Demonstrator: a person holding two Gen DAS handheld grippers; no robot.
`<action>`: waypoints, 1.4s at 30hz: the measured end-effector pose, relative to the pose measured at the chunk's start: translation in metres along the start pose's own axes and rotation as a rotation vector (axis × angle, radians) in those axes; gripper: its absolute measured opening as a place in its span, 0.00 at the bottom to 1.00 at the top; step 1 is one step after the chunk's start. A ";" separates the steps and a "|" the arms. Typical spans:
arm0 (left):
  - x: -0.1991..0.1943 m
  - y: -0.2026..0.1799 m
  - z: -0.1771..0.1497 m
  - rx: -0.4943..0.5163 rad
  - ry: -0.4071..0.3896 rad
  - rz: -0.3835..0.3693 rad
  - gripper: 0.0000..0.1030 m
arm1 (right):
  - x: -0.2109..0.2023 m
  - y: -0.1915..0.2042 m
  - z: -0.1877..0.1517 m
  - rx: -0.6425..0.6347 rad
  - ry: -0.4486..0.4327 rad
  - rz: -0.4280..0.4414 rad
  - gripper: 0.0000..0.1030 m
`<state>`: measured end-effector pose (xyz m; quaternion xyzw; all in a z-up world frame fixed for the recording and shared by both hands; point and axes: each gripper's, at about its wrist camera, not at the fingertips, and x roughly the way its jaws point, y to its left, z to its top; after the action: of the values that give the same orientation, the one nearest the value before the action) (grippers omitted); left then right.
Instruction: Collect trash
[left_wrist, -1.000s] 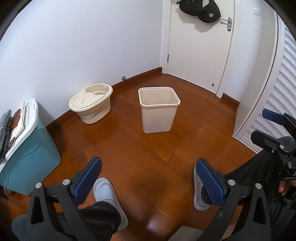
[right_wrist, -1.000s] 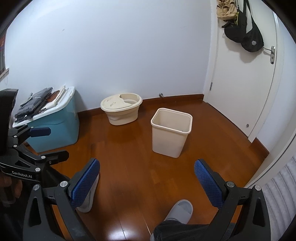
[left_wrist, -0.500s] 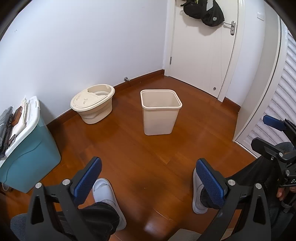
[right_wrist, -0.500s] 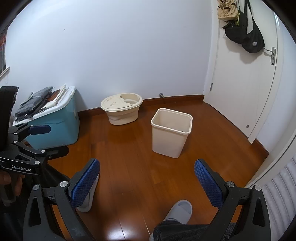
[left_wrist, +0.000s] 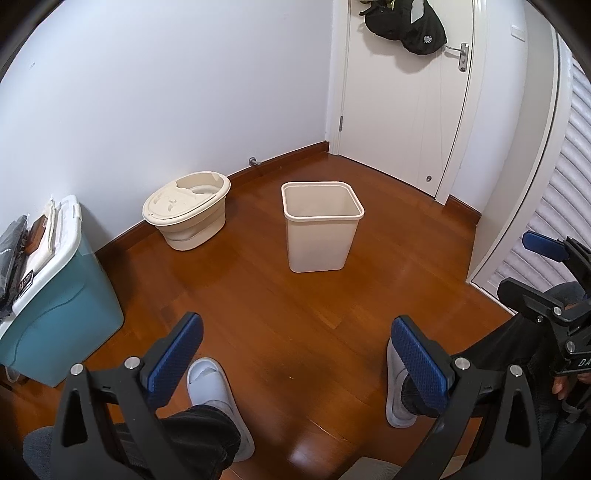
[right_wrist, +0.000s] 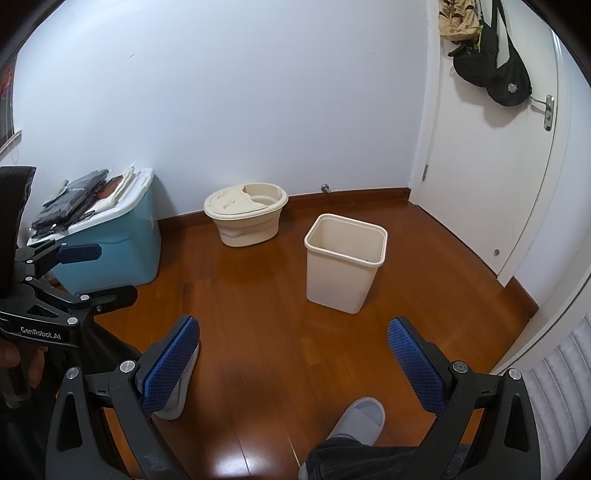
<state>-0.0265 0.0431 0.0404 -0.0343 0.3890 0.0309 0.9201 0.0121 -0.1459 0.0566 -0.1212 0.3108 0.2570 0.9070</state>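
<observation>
Left tongs (left_wrist: 295, 354) and right tongs (right_wrist: 293, 352) both gaping wide, gripping nothing, hovering over wood floor (left_wrist: 295, 295); beige bin (left_wrist: 321, 225) standing upright ahead.

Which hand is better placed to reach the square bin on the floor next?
Right, though only slightly. Both grippers are open and empty, the left gripper and the right gripper side by side. The bin stands right of centre in the right wrist view.

Both tongs are held wide apart, nothing gripped: the left tongs (left_wrist: 295, 354) and the right tongs (right_wrist: 293, 350) are pointed forward, side by side.
</observation>
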 end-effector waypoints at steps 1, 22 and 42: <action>0.000 0.000 0.000 0.000 0.000 0.000 1.00 | 0.000 0.000 0.000 -0.001 0.000 0.000 1.00; -0.003 0.000 0.001 -0.017 -0.010 0.010 1.00 | 0.005 0.009 -0.003 -0.003 0.045 -0.012 1.00; -0.002 -0.003 0.002 -0.014 -0.011 0.020 1.00 | 0.005 0.009 -0.003 -0.005 0.046 -0.012 1.00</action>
<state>-0.0261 0.0402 0.0430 -0.0367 0.3840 0.0430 0.9216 0.0098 -0.1376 0.0508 -0.1314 0.3301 0.2495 0.9008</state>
